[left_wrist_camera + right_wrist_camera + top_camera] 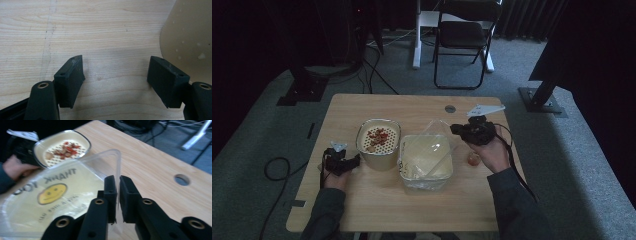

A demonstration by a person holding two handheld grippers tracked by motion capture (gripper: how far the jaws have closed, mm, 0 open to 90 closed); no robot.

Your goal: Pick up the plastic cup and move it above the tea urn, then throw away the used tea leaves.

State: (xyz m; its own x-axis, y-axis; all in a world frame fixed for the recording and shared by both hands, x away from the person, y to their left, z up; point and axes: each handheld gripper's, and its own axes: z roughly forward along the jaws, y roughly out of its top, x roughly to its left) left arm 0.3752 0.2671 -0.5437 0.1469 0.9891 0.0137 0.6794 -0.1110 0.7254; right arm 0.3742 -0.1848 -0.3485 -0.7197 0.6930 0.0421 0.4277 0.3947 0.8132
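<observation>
Fingertips of the right gripper (117, 195) are pinched nearly together on the thin rim of a clear plastic lid (75, 195), the edge caught between the two black pads at the lid's near corner. The lid bears a yellow smiley face and "THANK YOU" lettering, and it stands tilted, one side raised, over the square clear container (426, 162) near the middle of the wooden table (377, 205). In the high view the right gripper (460, 130) sits just beside the container's far right corner, with a small cup (473, 159) of something reddish on the table by that hand.

The left gripper (115, 72) has its jaws spread about halfway with nothing between them, only bare wood beneath. One pad lies close against the cream wall of the colander bowl (190, 37), though whether it touches cannot be told. From above, the left gripper (343, 161) rests on the table just left of that bowl (378, 145), whose perforated insert holds red and pale food pieces.

The step in hand looks like lifting or seating the lid. To do it well, the grip should stay square on the rim, since such thin plastic flexes and can slip out sideways. Moving the lid slowly and level over the container, and keeping clear of the cup, would avoid dragging the light container along; the free gripper could steady its wall if it shifts.
</observation>
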